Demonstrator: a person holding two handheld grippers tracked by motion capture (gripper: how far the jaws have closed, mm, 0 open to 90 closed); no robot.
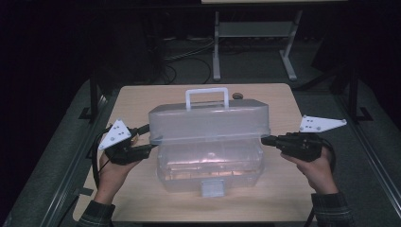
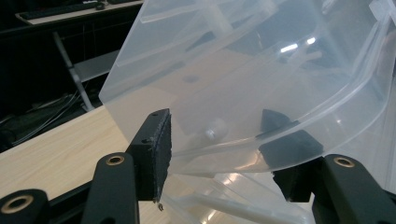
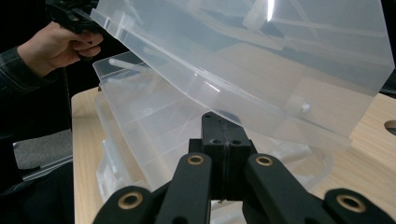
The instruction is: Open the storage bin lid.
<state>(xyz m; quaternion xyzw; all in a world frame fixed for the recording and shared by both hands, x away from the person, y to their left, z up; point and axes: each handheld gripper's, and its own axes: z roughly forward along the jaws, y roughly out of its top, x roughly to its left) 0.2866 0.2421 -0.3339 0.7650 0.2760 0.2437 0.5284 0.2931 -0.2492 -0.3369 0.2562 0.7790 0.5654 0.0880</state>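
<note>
Box (image 1: 208, 163) mid-table (image 1: 142, 101) — raised lid (image 1: 208, 123) above it, a claw at each end.

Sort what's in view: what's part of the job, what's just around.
In the job: box lid, raised; box base; left gripper, jaws astride the lid's edge; right gripper, jaws closed under the lid's other end.

Just around: small dark disc; metal stand; floor cables.

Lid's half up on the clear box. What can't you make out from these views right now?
- Right gripper: high view shows its tip at the lid edge; contact is too small to judge.
- Left gripper: far jaw blurred behind the lid's plastic.
- Box contents: glare off the plastic hides them.
- Front latch: too small to read.
</note>
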